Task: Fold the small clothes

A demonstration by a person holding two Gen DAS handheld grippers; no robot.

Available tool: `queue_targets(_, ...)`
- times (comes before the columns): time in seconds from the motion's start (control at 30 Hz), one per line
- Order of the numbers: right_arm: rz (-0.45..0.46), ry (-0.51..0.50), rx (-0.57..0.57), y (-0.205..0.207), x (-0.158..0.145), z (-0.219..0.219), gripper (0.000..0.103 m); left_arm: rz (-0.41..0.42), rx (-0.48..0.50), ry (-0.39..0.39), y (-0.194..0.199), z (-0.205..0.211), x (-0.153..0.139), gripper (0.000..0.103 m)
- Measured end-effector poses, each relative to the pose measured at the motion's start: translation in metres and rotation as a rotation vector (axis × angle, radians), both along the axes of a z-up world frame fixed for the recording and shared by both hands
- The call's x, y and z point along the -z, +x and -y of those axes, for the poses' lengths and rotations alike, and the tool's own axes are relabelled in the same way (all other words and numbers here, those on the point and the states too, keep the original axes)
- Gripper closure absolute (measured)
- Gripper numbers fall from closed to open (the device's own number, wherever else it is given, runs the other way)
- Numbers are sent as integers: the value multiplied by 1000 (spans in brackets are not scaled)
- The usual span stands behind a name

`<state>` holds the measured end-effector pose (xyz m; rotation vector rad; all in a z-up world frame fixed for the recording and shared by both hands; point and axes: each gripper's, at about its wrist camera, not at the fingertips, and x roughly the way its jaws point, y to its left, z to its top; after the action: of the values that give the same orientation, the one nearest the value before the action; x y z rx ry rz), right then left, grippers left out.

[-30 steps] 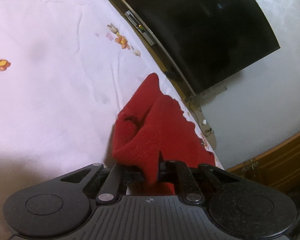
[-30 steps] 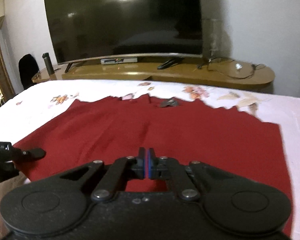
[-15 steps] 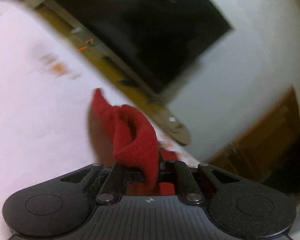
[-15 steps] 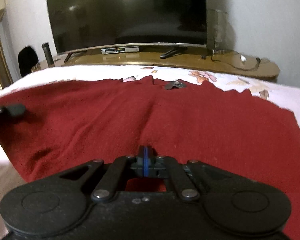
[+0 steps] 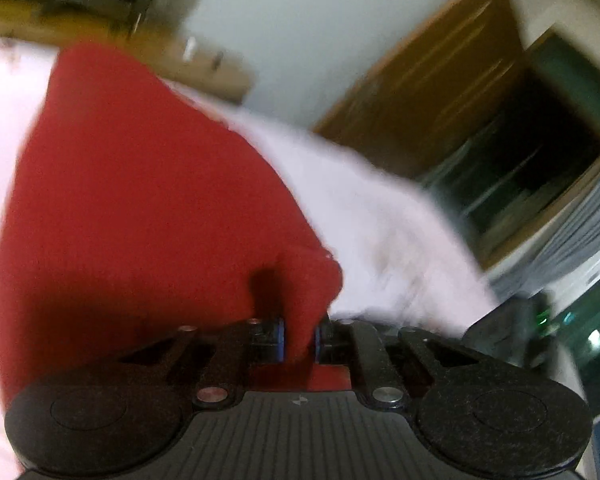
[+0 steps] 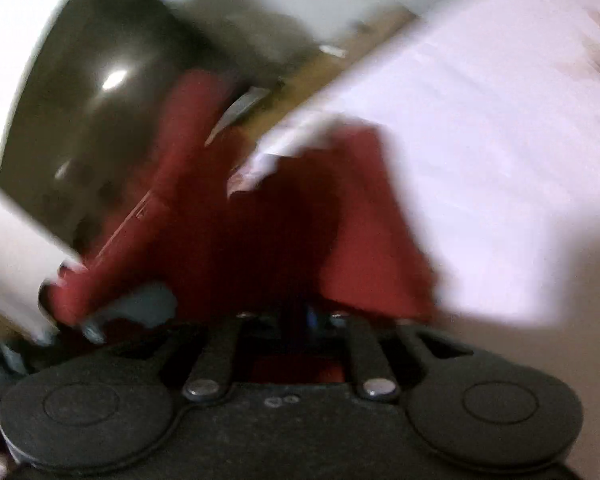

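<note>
A red knitted garment (image 5: 140, 200) lies spread over the pale pink bedsheet (image 5: 380, 220) in the left wrist view. One corner of it rises into my left gripper (image 5: 299, 340). The blue pads (image 5: 280, 340) still press on the cloth while the jaws are opening. In the blurred right wrist view the same red garment (image 6: 360, 220) stands bunched in tall folds straight ahead of my right gripper (image 6: 300, 314). Its jaws are opening too, with red cloth between them. The sheet (image 6: 500, 140) fills that view's right side.
A dark television (image 6: 80, 120) tilts across the left of the right wrist view, with a wooden stand (image 5: 100, 28) beyond the bed. A wooden door (image 5: 440, 92) and a dark glass-fronted opening (image 5: 540, 160) stand past the bed's right side.
Both views have swung and rolled sharply. The garment, flat on the bed before the right gripper earlier, is now bunched into folds. The left view has turned from the television towards the wooden door.
</note>
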<state>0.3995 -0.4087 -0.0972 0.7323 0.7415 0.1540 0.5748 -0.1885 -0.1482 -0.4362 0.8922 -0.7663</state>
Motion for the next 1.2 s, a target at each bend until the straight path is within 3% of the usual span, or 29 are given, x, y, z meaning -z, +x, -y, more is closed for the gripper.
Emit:
queue_targets(0.03, -7, 84, 6, -6, 7, 14, 93, 33, 19, 9, -8, 2, -4, 73)
queue_targets(0.1, -24, 196, 28, -14, 15, 33, 87, 101, 64, -8, -23, -8, -21, 59)
queue_targets(0.17, -13, 270, 49, -21, 18, 40, 76, 141, 80, -55, -33, -28, -39, 57)
queue_targets(0.23, 4, 302, 55, -26, 17, 38, 61, 190, 53, -104, -34, -59, -54, 46)
queue_targets(0.3, 26, 349, 66, -32, 17, 35, 47, 212, -51, -66, -21, -90, -57, 43)
queue_targets(0.43, 58, 407, 92, -45, 13, 38, 29, 107, -254, -8, 15, -139, -31, 43)
queue_targets(0.5, 70, 445, 93, -45, 15, 41, 26, 44, -315, 2, 26, -152, -14, 43)
queue_targets(0.7, 73, 449, 38, -20, 16, 45, 28, 35, -316, 61, 17, -131, -1, 43)
queue_targets(1.0, 40, 294, -60, 3, 10, 28, 43, 41, -364, 85, 16, -128, 11, 43)
queue_targets(1.1, 26, 195, -70, -1, 6, 20, 70, 18, -373, 74, 17, -127, 18, 43)
queue_targets(1.2, 29, 141, -78, 0, 0, 14, 74, 29, -374, 86, 18, -124, 20, 43)
